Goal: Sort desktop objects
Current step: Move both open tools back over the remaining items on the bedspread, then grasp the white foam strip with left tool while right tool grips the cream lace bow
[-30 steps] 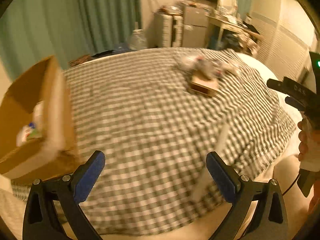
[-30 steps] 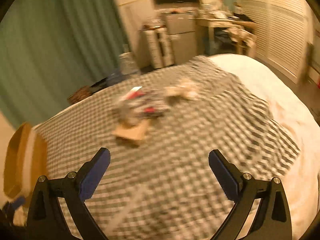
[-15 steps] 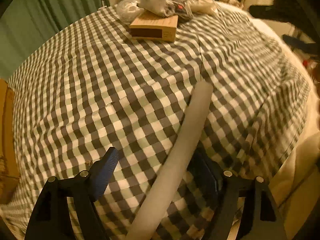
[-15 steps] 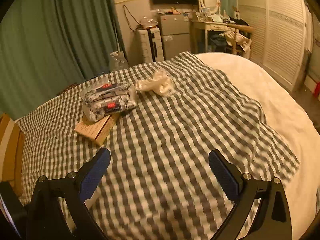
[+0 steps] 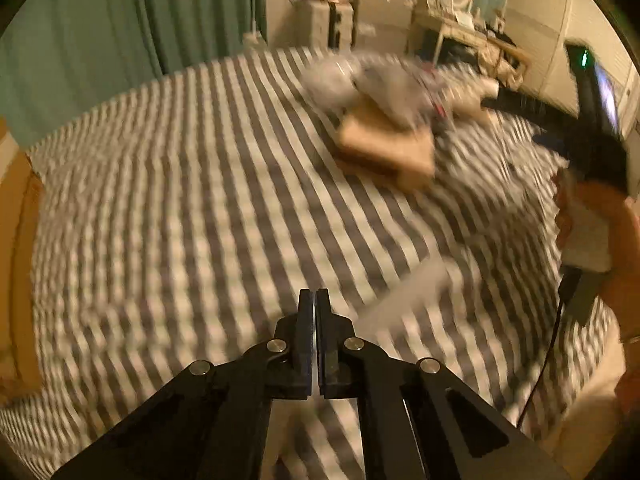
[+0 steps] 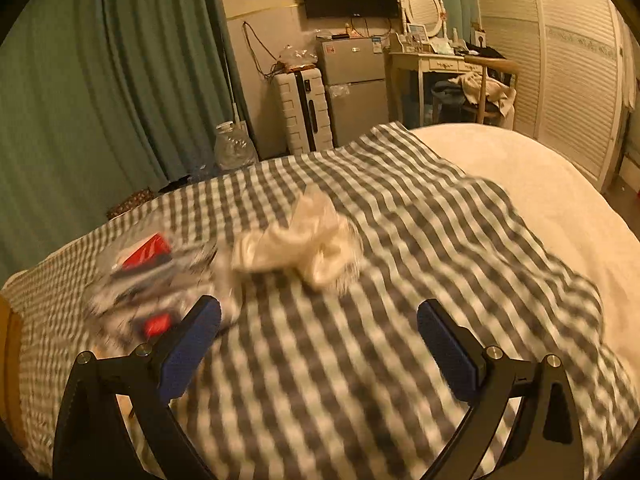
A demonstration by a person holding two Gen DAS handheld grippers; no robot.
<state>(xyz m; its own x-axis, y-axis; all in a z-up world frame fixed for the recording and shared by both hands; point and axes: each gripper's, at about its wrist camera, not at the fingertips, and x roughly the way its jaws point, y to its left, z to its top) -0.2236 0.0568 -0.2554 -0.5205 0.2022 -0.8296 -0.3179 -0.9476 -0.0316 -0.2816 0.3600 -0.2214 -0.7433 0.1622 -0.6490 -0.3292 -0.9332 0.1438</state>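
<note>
My left gripper (image 5: 314,294) is shut with nothing between its pads, low over the checked cloth (image 5: 180,200). A white tube (image 5: 408,292) lies blurred just to its right. A flat cardboard box (image 5: 386,148) with a clear plastic bag (image 5: 384,80) on it lies further back. My right gripper (image 6: 319,320) is open and empty above the cloth, and it also shows in the left wrist view (image 5: 592,136). A crumpled white bag (image 6: 300,244) lies ahead of it. The clear bag with red packets (image 6: 148,276) is at its left.
A brown cardboard box (image 5: 16,264) stands at the cloth's left edge. The bare white bed (image 6: 560,208) lies to the right. Green curtains (image 6: 100,80), a suitcase (image 6: 300,104), a small fridge (image 6: 354,88) and a dressing table (image 6: 436,60) are behind.
My left gripper has shut and swung left off the white tube, which now lies to its right. My right gripper has moved forward toward the crumpled white bag.
</note>
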